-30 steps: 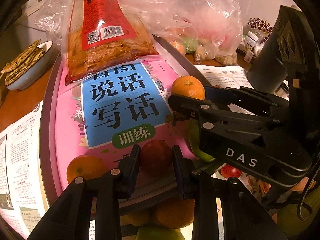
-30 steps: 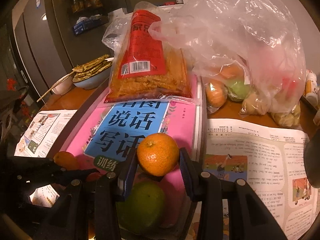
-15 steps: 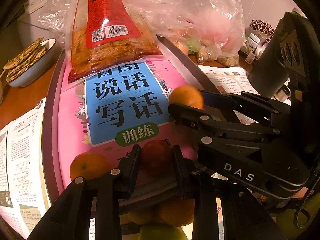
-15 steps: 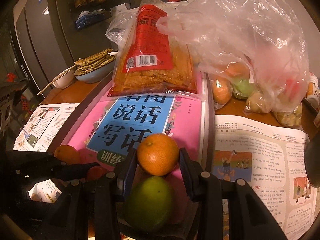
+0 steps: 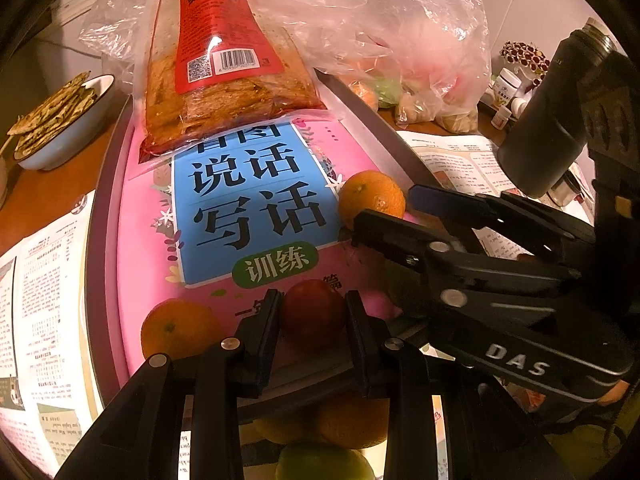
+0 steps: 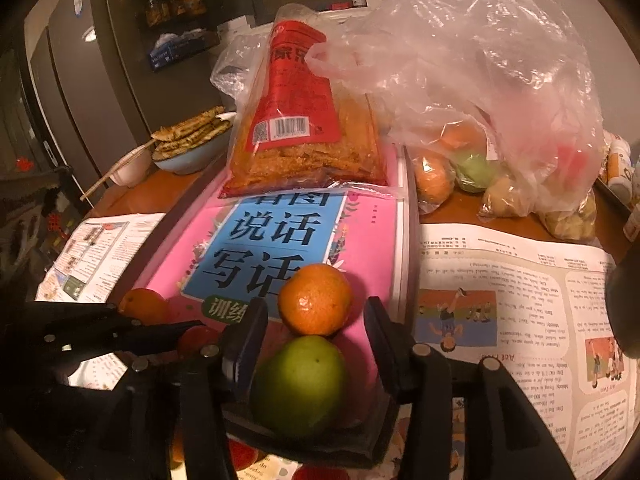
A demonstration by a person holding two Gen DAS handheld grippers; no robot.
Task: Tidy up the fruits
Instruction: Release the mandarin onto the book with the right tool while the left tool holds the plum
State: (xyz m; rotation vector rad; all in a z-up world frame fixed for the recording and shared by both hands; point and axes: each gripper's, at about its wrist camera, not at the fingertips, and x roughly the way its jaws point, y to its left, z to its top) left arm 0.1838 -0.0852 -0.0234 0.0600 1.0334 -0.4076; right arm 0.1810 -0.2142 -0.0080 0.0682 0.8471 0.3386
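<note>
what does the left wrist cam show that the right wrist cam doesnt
Only the left wrist view shows the red fruit gripped between the left tongs, the dark flask, and more oranges below the tray edge.

Only the right wrist view shows the green fruit between the open right tongs, and the dark fridge.

Both show the pink book, the orange on it, the snack packet, the plastic bag and the bowl of flatbreads.

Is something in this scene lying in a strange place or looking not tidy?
Yes. A snack bag lies on the pink book inside the tray, where fruit sits: two oranges and a green fruit. More fruit remains in the plastic bag beside it.
</note>
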